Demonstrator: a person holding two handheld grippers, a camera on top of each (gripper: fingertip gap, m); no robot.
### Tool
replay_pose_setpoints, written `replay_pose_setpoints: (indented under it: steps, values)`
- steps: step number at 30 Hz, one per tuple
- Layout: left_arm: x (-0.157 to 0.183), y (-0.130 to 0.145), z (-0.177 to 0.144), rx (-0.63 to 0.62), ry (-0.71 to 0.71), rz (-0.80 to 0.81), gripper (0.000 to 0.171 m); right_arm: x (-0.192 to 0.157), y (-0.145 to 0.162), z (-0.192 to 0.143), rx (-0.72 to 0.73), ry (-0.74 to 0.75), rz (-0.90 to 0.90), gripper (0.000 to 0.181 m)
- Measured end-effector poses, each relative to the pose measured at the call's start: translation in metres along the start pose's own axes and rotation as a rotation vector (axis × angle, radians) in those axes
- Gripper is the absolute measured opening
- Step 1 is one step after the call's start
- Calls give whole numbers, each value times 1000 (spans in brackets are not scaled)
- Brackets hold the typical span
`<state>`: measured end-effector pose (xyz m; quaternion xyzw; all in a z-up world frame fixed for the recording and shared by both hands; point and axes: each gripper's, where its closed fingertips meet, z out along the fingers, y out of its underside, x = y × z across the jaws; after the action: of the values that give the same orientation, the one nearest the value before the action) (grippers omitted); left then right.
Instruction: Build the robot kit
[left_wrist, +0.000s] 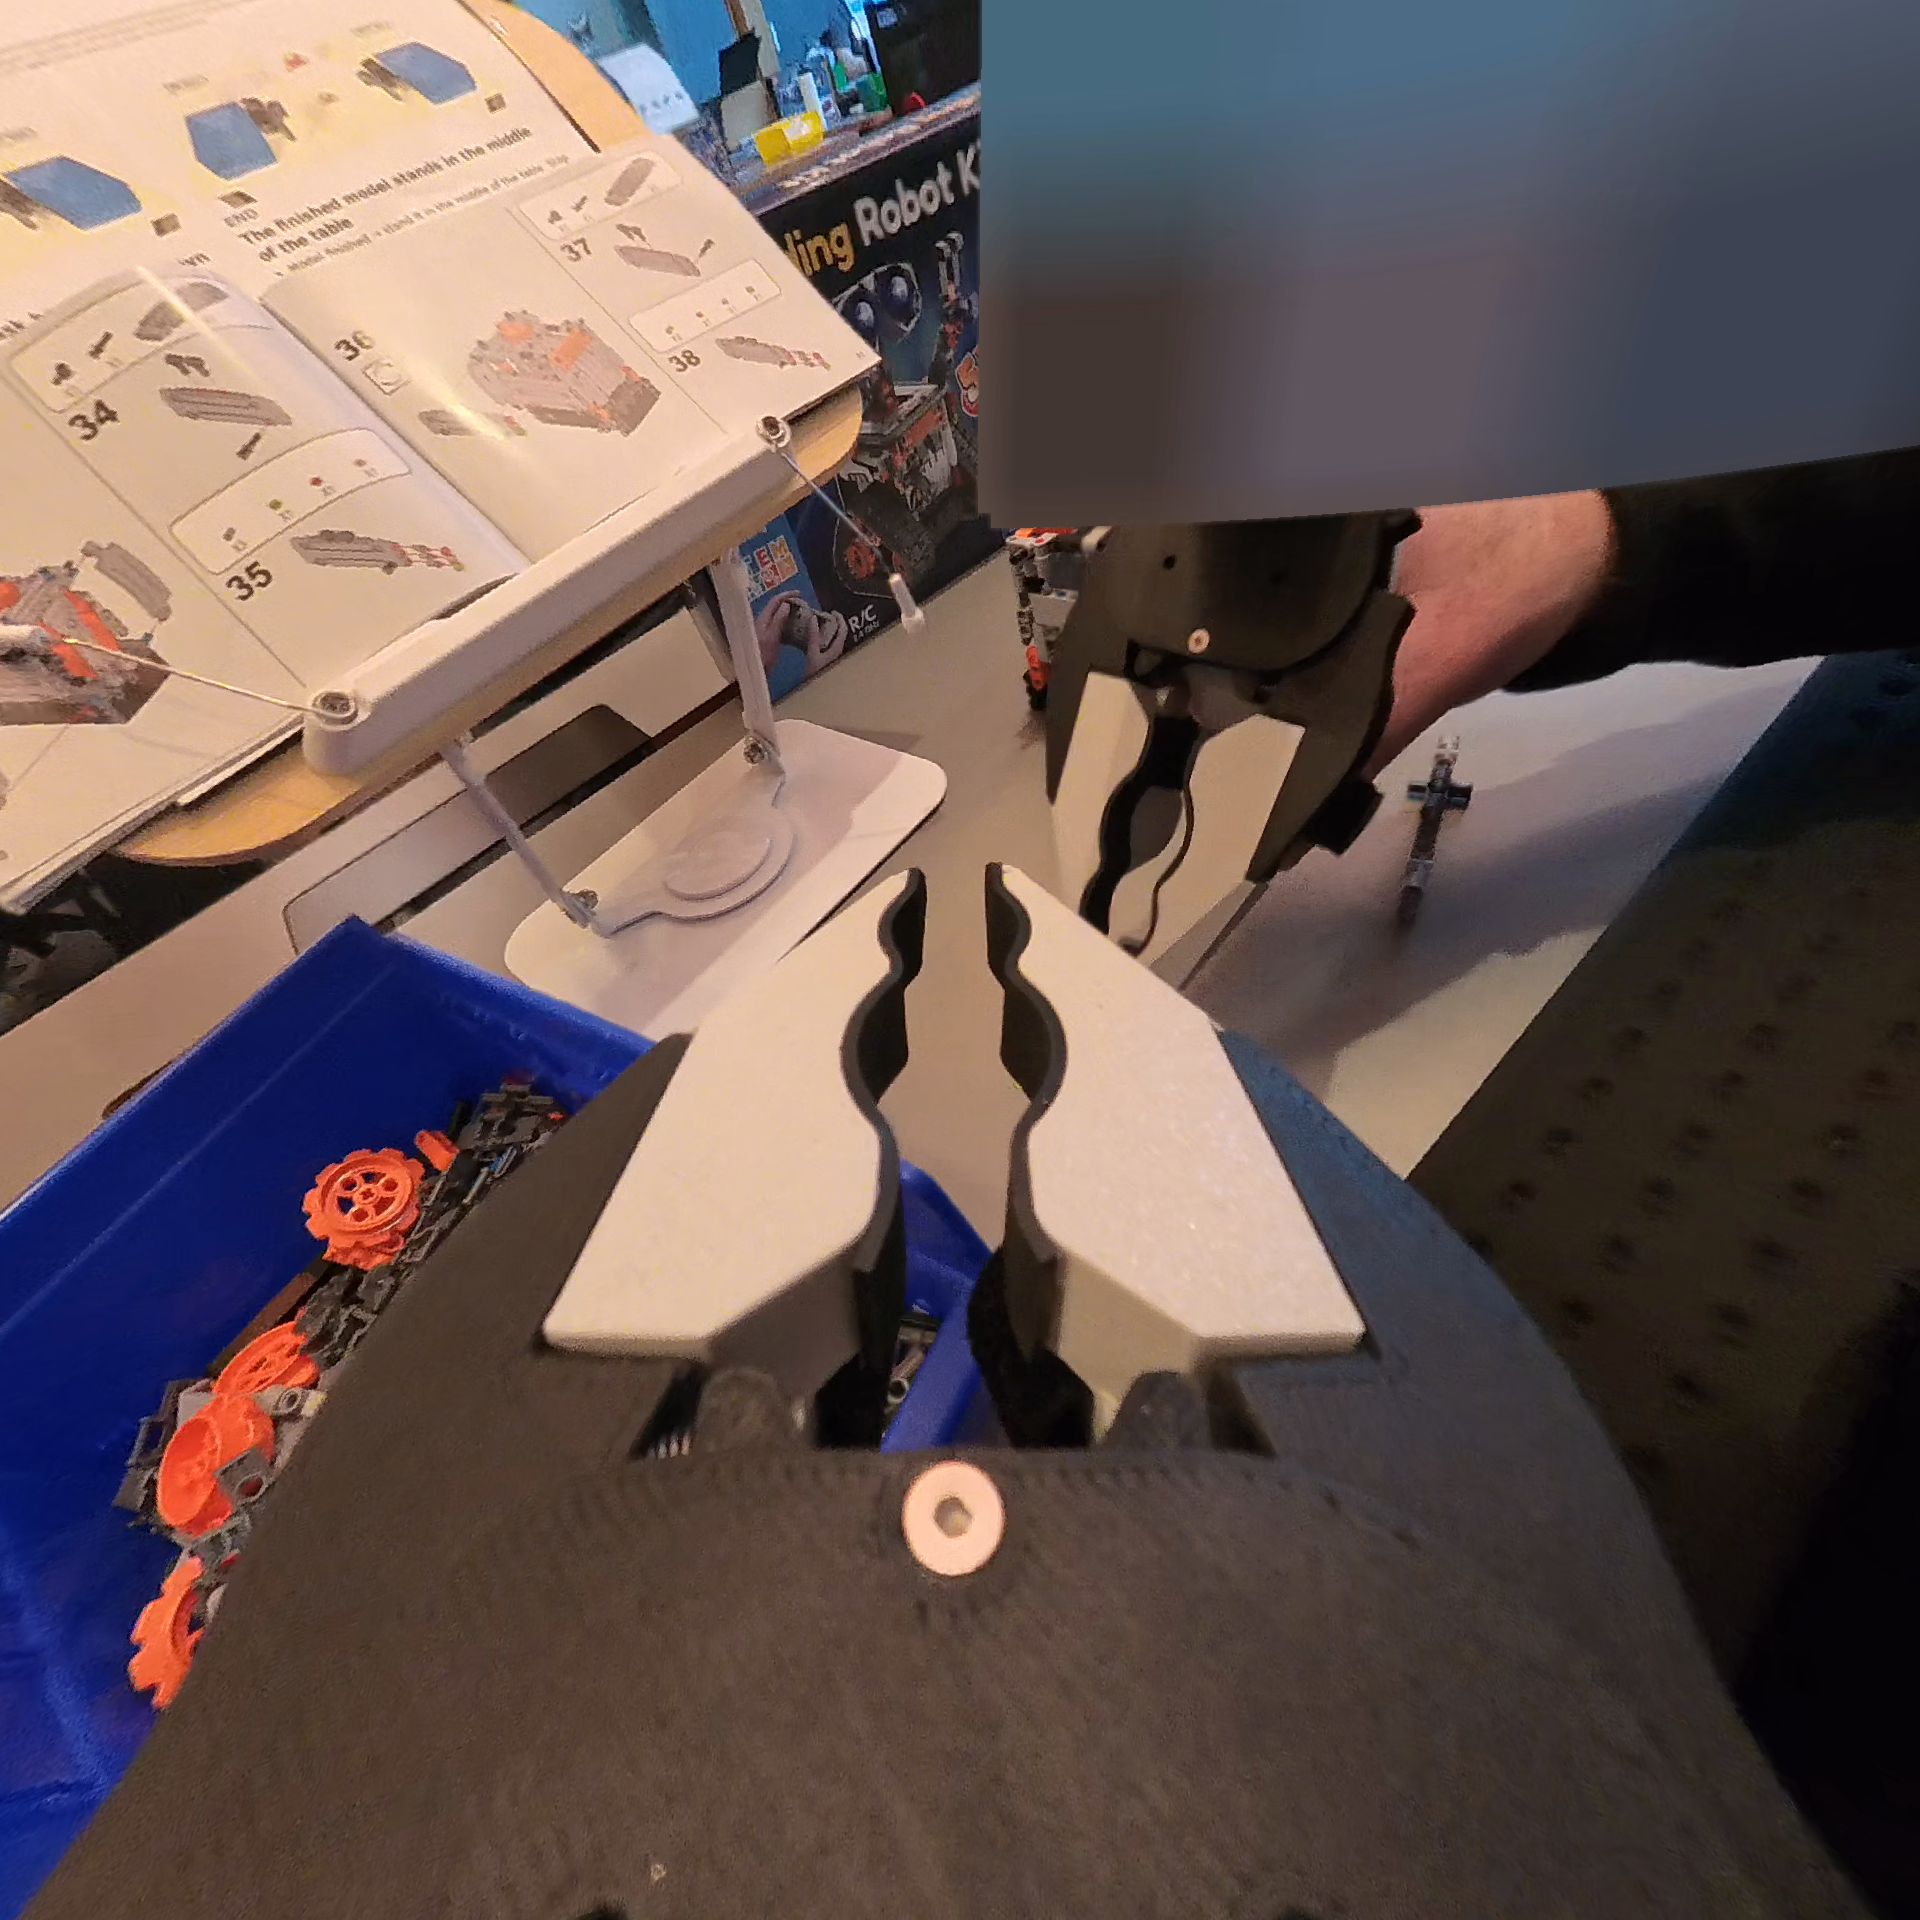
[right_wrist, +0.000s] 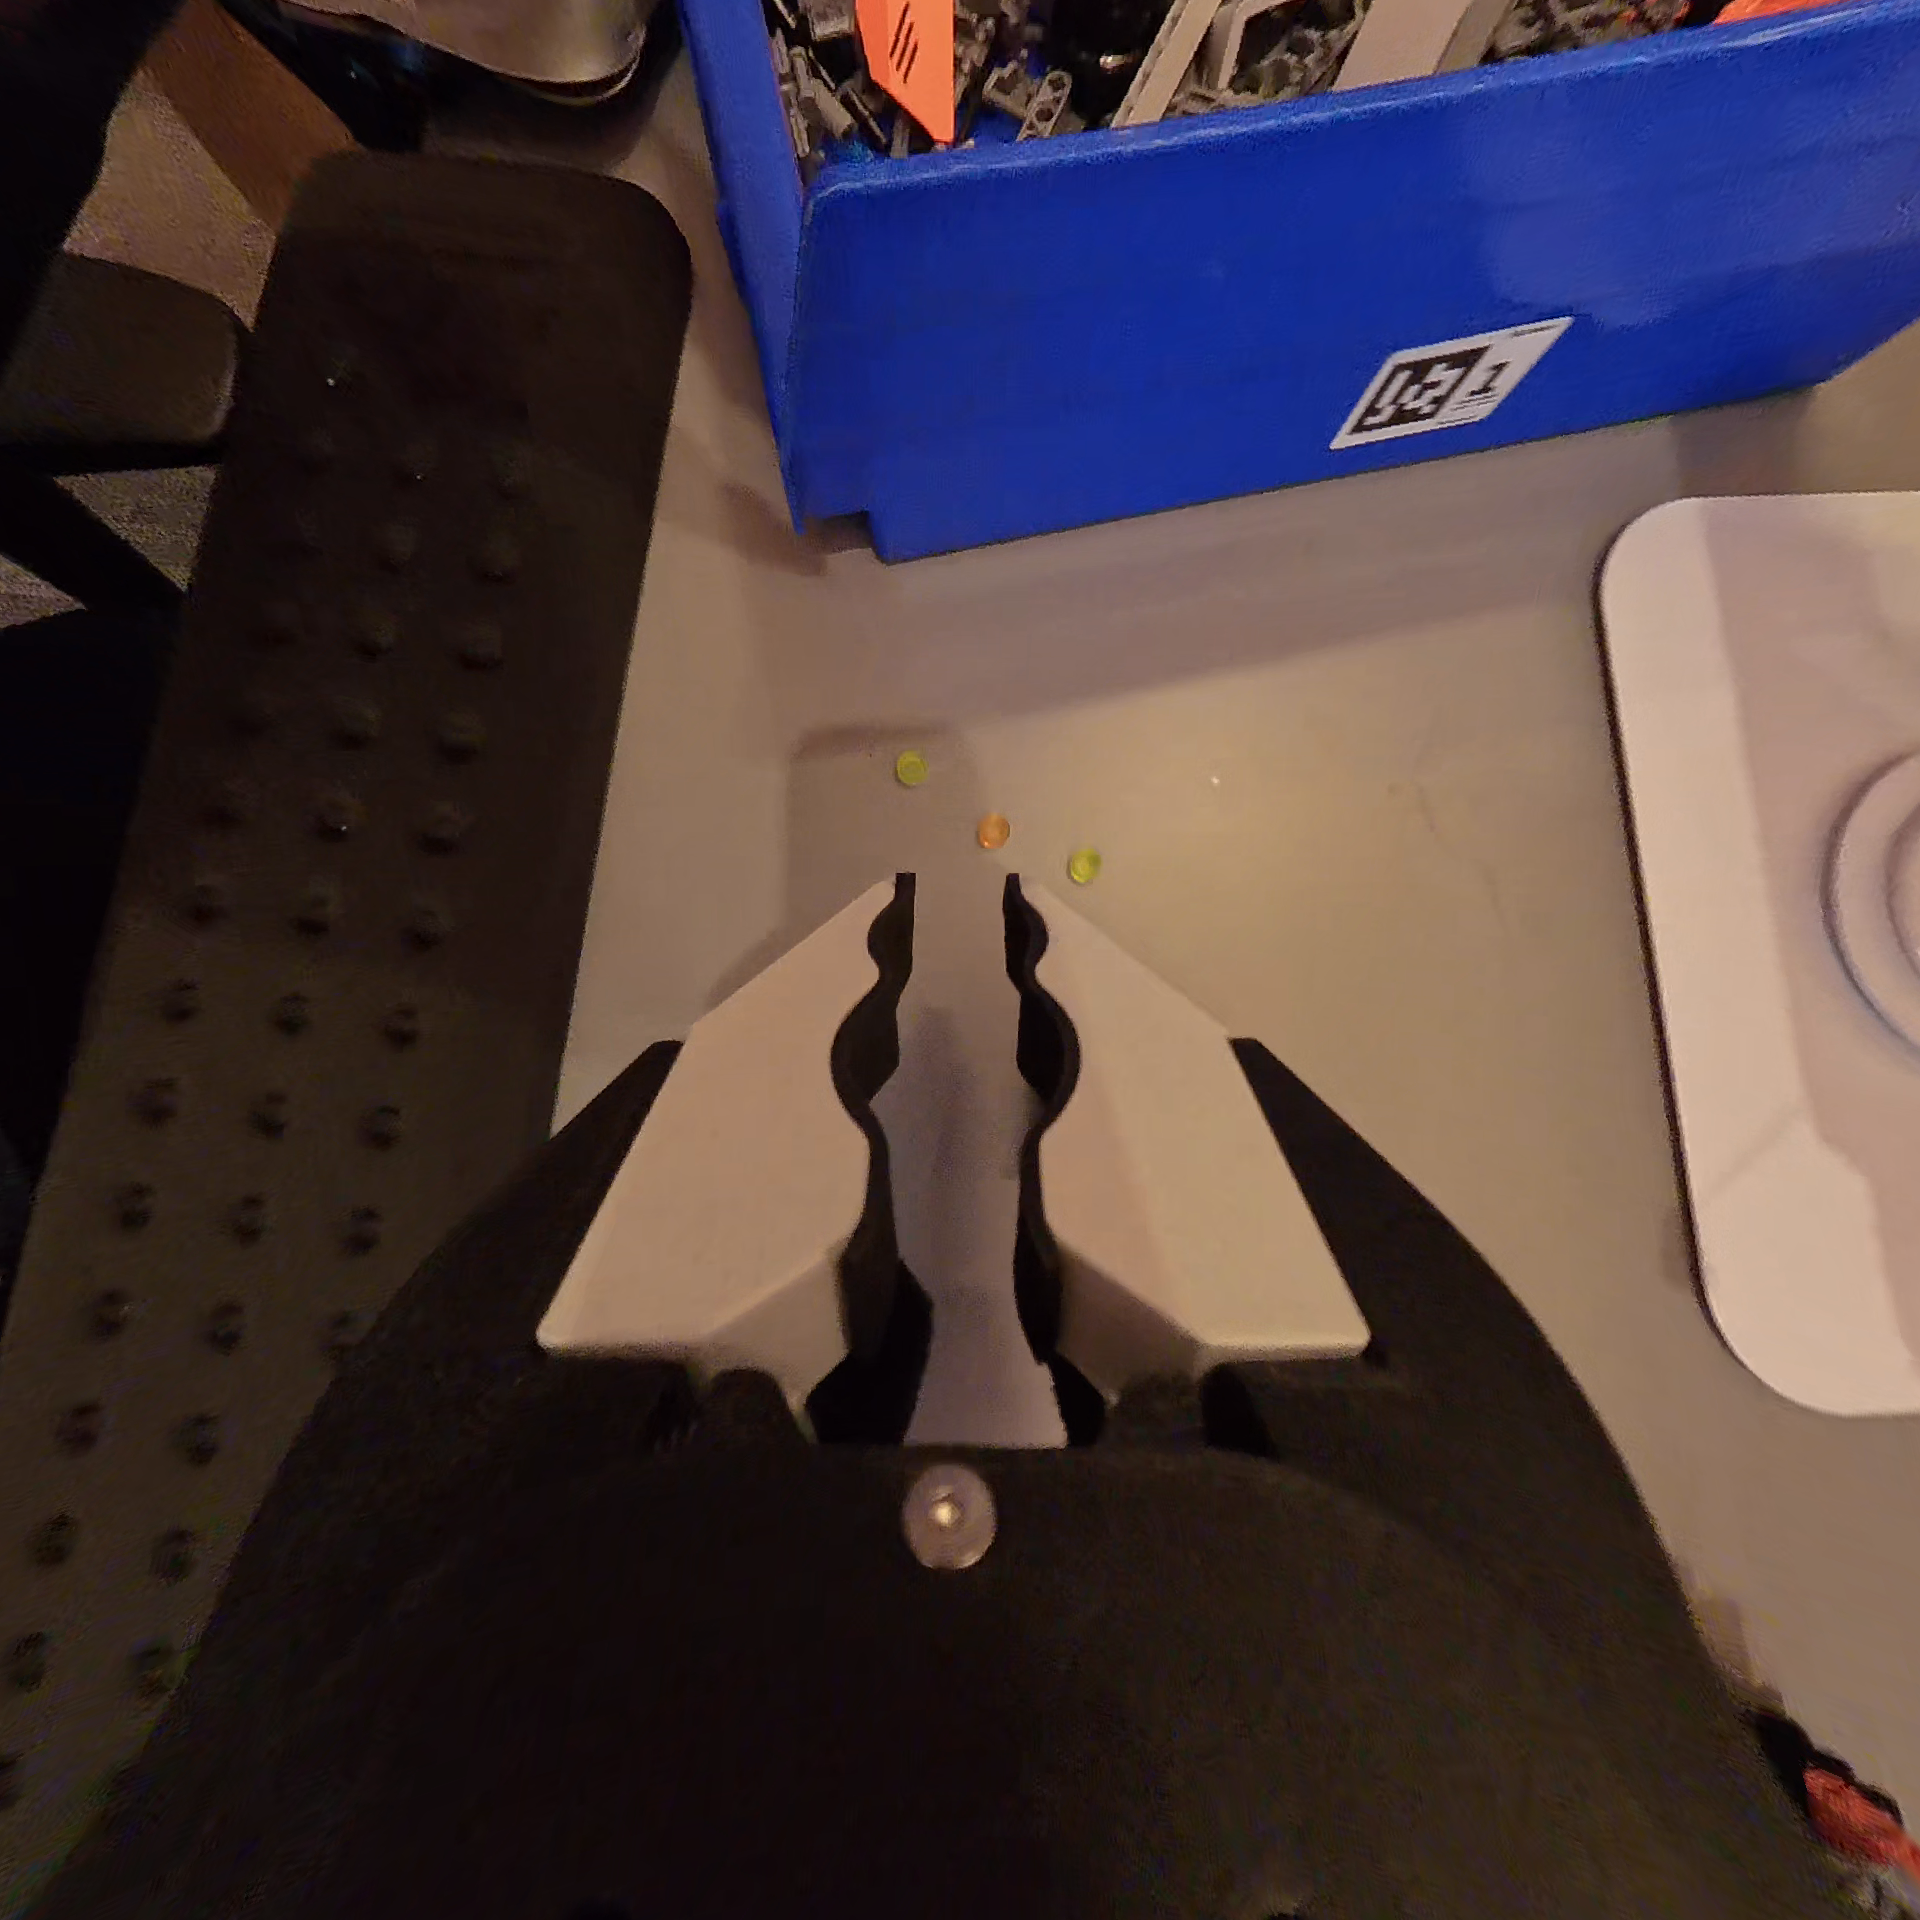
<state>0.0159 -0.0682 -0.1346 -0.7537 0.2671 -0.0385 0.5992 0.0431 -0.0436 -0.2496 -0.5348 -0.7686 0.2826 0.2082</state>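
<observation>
My left gripper (left_wrist: 954, 883) is open and empty, held above the grey table beside a blue bin (left_wrist: 343, 1049) of grey and orange building parts. My right gripper (right_wrist: 958, 883) is open and empty, low over the table. Just past its tips lie three small round studs: a yellow-green one (right_wrist: 911, 769), an orange one (right_wrist: 993, 831) and another yellow-green one (right_wrist: 1084, 864). The right gripper also shows in the left wrist view (left_wrist: 1153, 914), held by a hand (left_wrist: 1455, 634), pointing down at the table.
A white stand (left_wrist: 727, 862) holds an open instruction booklet (left_wrist: 343, 395); its base shows at the right wrist view's edge (right_wrist: 1766, 935). A black studded mat (right_wrist: 343, 831) lies left of the right gripper. A small axle assembly (left_wrist: 1429, 821), a partly built model (left_wrist: 1034, 613) and a printed box (left_wrist: 894, 343) stand farther back. About 12 centimeters separates my left fingertips from my right.
</observation>
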Motion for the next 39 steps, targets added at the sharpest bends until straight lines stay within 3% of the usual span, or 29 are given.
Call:
replay_pose_setpoints:
  steps: [12,23,31,39]
  values:
    - [-18,6,-25,87,-13,-19,8,9,10,50,-143,2,-54,7]
    - [-43,18,-55,105,-78,-56,9,0,9,38,-103,-94,36,5]
    - [23,27,-13,31,126,39,19,-25,-20,-27,163,-326,270,5]
    - [74,27,36,-55,211,198,21,-41,-13,-70,300,-397,372,5]
